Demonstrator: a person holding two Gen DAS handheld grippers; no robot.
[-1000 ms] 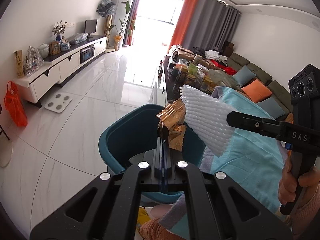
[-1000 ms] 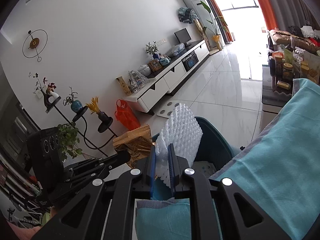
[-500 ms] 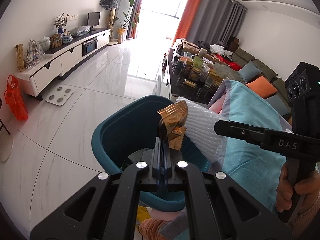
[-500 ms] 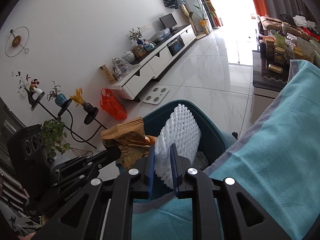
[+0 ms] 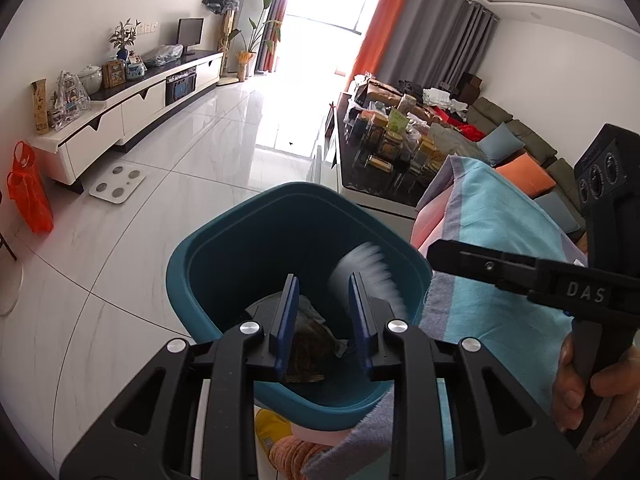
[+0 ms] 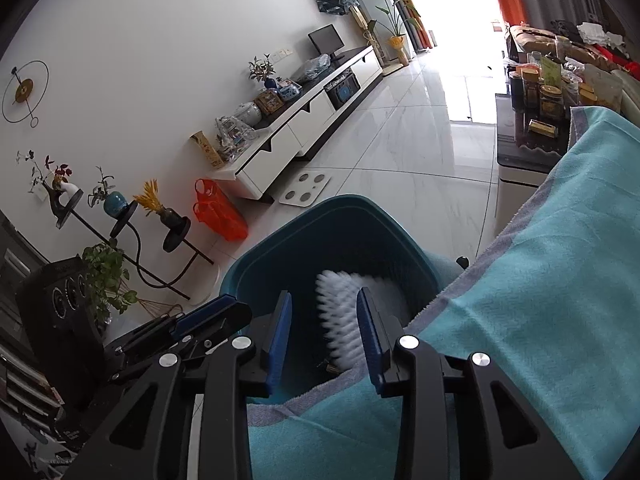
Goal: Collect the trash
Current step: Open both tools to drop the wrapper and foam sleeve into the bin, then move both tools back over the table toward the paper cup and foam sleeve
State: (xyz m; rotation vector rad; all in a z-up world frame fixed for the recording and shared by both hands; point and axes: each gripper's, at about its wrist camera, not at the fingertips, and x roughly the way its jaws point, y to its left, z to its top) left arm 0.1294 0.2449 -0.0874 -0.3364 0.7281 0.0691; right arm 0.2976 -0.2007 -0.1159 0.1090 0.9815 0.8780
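A teal trash bin (image 5: pixel 192 264) stands on the floor beside the blanket-covered table; it also shows in the right wrist view (image 6: pixel 320 220). My left gripper (image 5: pixel 322 316) is open and empty just above the bin. A gold snack wrapper (image 5: pixel 308 348) lies inside the bin below it. My right gripper (image 6: pixel 324 332) is open over the bin's near edge. A white foam net sleeve (image 6: pixel 346 312), blurred by motion, is falling inside the bin; it also shows in the left wrist view (image 5: pixel 368 276).
A teal blanket (image 6: pixel 540 300) covers the table to the right of the bin. A dark coffee table (image 5: pixel 384 160) crowded with jars stands beyond it. A white TV cabinet (image 5: pixel 132 120), an orange bag (image 5: pixel 30 188) and a floor scale (image 5: pixel 116 184) line the left wall.
Both grippers opened over the bin. The gold wrapper dropped from the left gripper into the bin, and the foam net sleeve left the right gripper and is falling in.
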